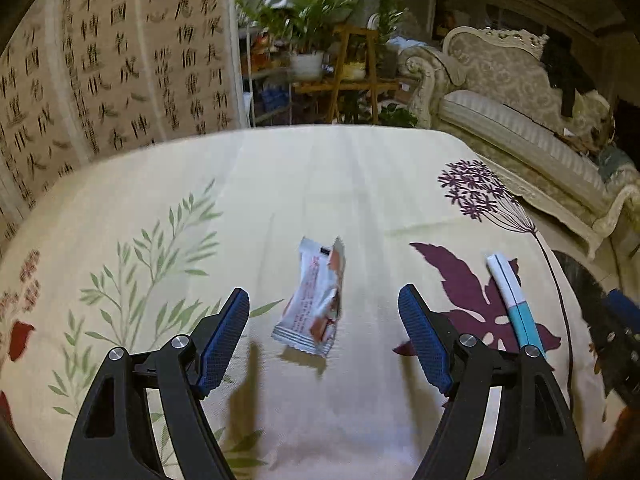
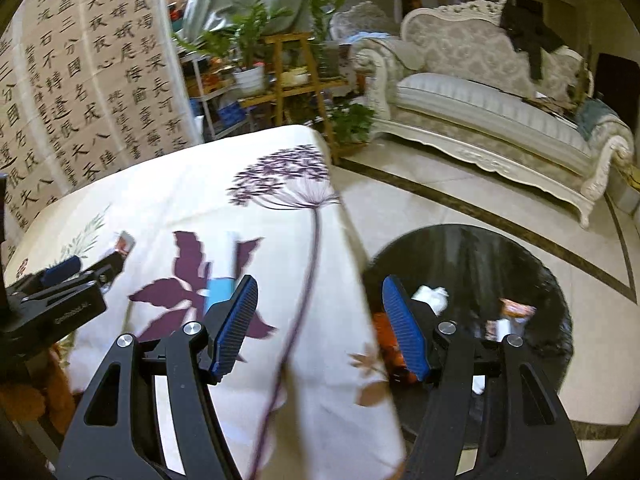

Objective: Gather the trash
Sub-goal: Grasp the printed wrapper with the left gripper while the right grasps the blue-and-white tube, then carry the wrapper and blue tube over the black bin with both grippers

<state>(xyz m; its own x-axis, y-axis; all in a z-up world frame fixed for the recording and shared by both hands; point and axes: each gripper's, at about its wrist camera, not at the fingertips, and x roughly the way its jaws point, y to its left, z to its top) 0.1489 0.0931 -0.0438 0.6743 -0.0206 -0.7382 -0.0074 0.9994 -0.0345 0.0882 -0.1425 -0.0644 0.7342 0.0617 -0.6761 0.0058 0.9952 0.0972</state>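
A white and orange snack wrapper (image 1: 316, 300) lies on the floral tablecloth (image 1: 320, 184), just ahead of my left gripper (image 1: 324, 302), which is open with nothing between its blue pads. A white and teal stick packet (image 1: 514, 300) lies to the right on a purple leaf print; it shows in the right wrist view as the stick packet (image 2: 224, 276) beside my right gripper's left finger. My right gripper (image 2: 320, 294) is open and empty over the table's right edge. A black bin bag (image 2: 520, 264) on the floor holds several pieces of trash. The left gripper (image 2: 76, 270) shows at far left.
The tablecloth (image 2: 180, 184) hangs over the table's right edge above a tiled floor (image 2: 440, 184). A cream sofa (image 2: 480, 92) stands behind, a wooden plant stand (image 2: 296, 76) with potted plants past the table, and a calligraphy screen (image 1: 100, 60) at the left.
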